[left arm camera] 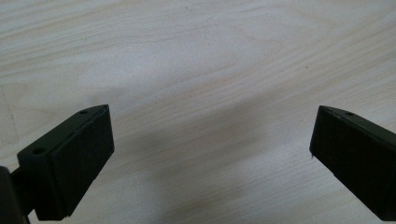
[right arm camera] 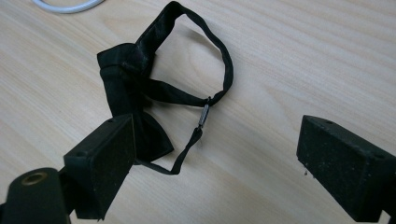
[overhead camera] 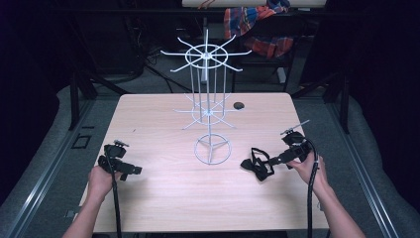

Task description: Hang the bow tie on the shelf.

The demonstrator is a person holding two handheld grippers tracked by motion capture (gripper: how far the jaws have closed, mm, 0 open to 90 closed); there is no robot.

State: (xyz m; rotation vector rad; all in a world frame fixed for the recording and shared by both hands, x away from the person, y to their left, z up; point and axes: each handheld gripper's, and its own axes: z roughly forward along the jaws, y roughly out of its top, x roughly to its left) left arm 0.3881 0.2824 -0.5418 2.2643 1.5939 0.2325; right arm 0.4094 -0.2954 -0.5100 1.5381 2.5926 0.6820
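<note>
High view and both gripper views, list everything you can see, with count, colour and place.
Wire display rack: one, white, upright at the middle of the table, round base toward the near side.
Bow tie: one, black, with strap loop, flat on the table right of the rack base, just ahead of the right hand-held gripper.
Small dark object: one, blackish, far side of the table right of the rack; too small to identify.
Table: one, light wood.
Plaid cloth: one, red, blue and orange, behind the table.
Left hand-held gripper: one, black, open over bare table at near left.
Right hand-held gripper: one, black, open, at near right.
</note>
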